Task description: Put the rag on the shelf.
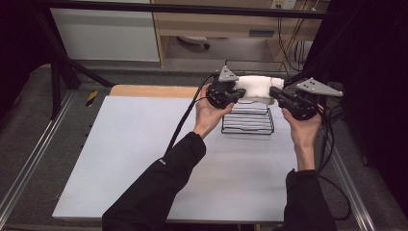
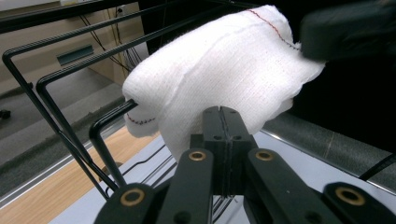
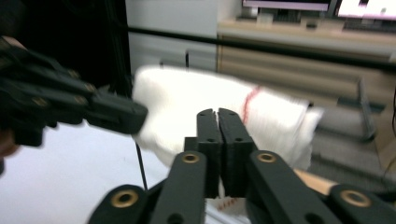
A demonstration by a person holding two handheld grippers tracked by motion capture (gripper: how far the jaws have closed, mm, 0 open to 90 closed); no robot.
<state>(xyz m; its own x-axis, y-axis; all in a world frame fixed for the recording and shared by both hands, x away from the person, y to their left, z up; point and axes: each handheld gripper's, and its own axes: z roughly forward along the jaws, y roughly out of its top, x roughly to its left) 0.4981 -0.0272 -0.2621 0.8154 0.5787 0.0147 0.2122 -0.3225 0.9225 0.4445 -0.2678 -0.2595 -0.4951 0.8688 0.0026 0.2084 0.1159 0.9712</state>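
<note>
So from the high view, the white cloth (image 1: 255, 88) is stretched out between the two grippers, hanging in the air right above the black wire rack (image 1: 248, 119), which sits on the white table (image 1: 120, 159) toward its far right part. The left gripper (image 1: 239, 95) has the cloth's left end and the right gripper (image 1: 273, 92) has the right end, one on each side of the rack. The cloth looks like a soft, bunched-up roll here, plain white.

In the left gripper view the cloth (image 2: 224, 79) is way clearer: it's a woven, gauzy kind of fabric, folded into a few layers with wavy edges, and there's thin red stitching along the hem. The jaws are pressed together with the cloth's lower edge pinched between them. The rack's wire loops (image 2: 70, 126) rise just left of the cloth, and one loop looks tucked under its left corner. The other gripper (image 2: 350, 28) is at the cloth's upper right end.

The right gripper view is blurry, but the cloth (image 3: 187, 112) shows up as a puffy white bundle with a red stitched line across it. These jaws are closed tight too, clamped on the cloth's near edge, and the left gripper (image 3: 135, 116) bites its left side.
</note>
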